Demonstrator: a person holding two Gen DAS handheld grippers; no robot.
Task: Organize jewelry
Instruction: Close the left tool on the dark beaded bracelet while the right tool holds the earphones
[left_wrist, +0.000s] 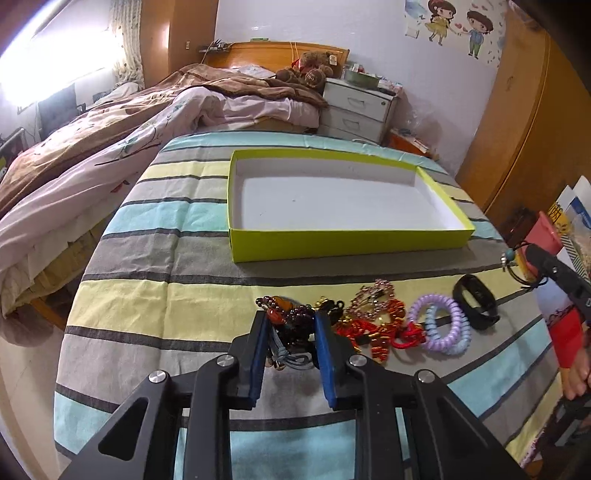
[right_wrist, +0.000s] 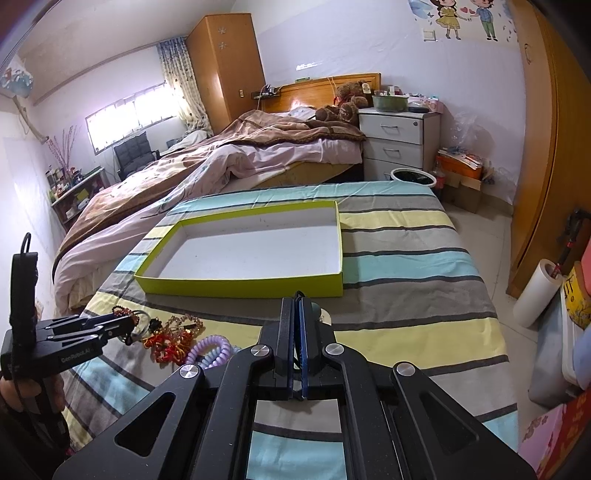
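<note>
On the striped table, our box (left_wrist: 343, 243) sits empty; the jewelry pile (left_wrist: 373, 325) remains. Left fingers (left_wrist: 289, 332) straddle dark beads unclenched; right fingers (right_wrist: 296, 332) pinch a cord bracelet (left_wrist: 515, 264).

- The left gripper (left_wrist: 290, 325) points forward and low, its blue-padded fingers (left_wrist: 258, 354) parted.
- The right gripper (right_wrist: 296, 314) is level, its fingers (right_wrist: 286, 332) pressed almost together around a thin black cord.
- A bare hand (left_wrist: 576, 373) grips the right handle.
</note>
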